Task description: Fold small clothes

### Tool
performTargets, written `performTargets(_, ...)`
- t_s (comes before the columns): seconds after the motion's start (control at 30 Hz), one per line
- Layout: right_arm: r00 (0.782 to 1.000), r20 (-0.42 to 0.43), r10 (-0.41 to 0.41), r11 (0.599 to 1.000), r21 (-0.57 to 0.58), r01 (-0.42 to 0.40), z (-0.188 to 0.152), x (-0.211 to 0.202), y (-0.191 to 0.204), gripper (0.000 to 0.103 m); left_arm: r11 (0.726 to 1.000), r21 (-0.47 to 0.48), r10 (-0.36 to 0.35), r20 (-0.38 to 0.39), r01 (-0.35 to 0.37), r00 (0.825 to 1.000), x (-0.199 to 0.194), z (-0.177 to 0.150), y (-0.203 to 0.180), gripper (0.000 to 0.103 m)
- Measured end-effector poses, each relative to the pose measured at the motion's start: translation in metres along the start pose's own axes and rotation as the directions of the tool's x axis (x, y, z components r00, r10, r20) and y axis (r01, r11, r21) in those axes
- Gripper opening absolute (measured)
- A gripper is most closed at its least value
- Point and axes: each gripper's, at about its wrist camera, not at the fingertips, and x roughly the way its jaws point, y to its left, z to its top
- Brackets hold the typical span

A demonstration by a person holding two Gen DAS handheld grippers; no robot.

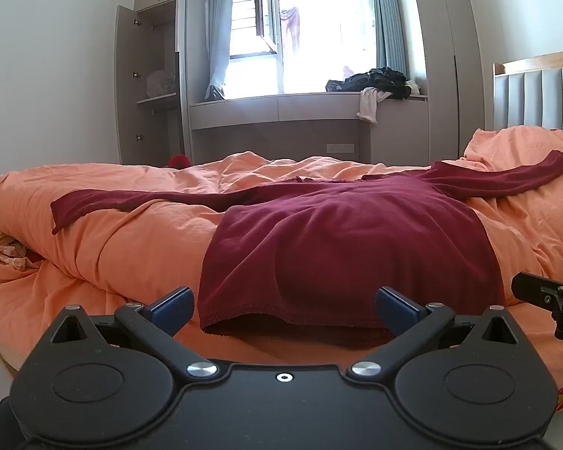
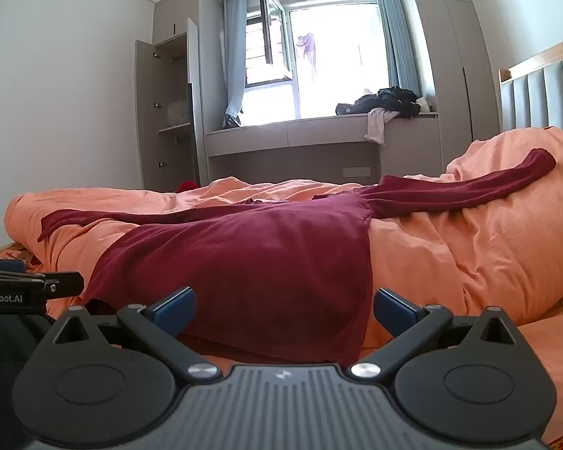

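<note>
Maroon long-sleeved top (image 1: pixel 341 232) lies spread flat on the orange duvet (image 1: pixel 139 247), directly ahead of both grippers, with its hem (image 1: pixel 292 320) nearest to them and its neck at the far side. Its left sleeve (image 1: pixel 131 206) stretches away to the left, and its right sleeve (image 2: pixel 465 183) climbs to the right over a raised fold of the duvet. No part of the top is turned over on itself, so I judge that the folding has not started; only the laying out seems to be done.

The left gripper (image 1: pixel 283 305) is held low just before the hem, its jaws wide apart and with nothing between them. The right gripper (image 2: pixel 283 305) is the same, wide open and empty, and it faces the right corner of the hem (image 2: pixel 351 356). The two grippers are side by side, near each other; each one shows at the edge of the other's view.

What is left, in my judgement, is all of the fold: bringing both sleeves in over the body, then doubling the body. A dark pile of clothes (image 1: pixel 375 80) lies on the window ledge, well beyond the bed; whether it belongs to the task I cannot tell.
</note>
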Motion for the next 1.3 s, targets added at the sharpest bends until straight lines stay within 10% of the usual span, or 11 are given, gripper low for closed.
performTargets(1.3,1.0,0.003,0.002,1.0,0.017,-0.002,-0.0019,0.002,-0.002,0.103,1.0,0.009,0.002,-0.007,-0.002,1.0,0.0003,0.0001,-0.0003,0.103)
